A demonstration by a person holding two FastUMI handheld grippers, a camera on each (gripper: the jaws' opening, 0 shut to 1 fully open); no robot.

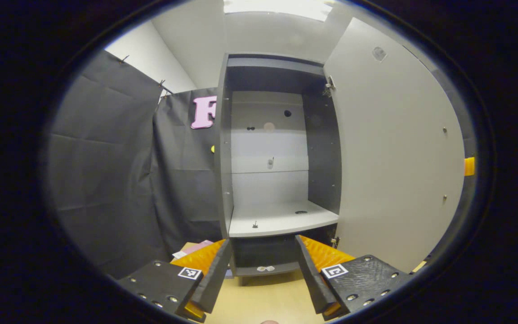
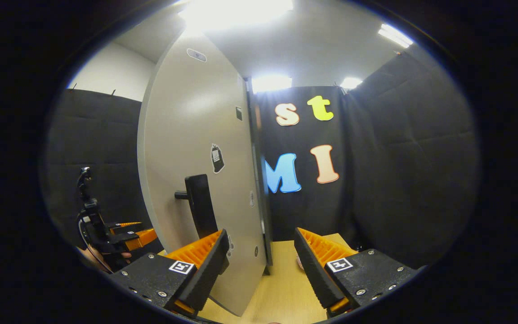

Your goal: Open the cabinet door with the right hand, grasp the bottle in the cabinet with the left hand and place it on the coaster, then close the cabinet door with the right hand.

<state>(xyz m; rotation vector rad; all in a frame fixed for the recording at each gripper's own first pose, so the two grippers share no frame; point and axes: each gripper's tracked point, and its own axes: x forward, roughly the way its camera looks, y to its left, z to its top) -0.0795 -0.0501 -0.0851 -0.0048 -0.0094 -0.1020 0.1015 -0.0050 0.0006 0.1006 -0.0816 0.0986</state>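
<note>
Left gripper (image 1: 262, 270): jaws apart, nothing held, low in front of the cabinet (image 1: 281, 148). Right gripper (image 2: 261, 265): jaws apart, nothing between them, door handle (image 2: 199, 206) just left of its near finger. Cabinet door (image 2: 191, 148) stands wide open. Beyond, the shelf (image 1: 281, 218) lies bare; bottle and coaster cannot be located. Judgement: closing remains; take the handle squarely, swing slowly, keep the left gripper clear.

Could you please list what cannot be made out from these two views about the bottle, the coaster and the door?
- Bottle: the cabinet shelf looks bare; the compartment below lies behind the left gripper.
- Coaster: the items at the cabinet's foot are cut off by that gripper.
- Door handle: its lower end sits behind the right gripper.
</note>
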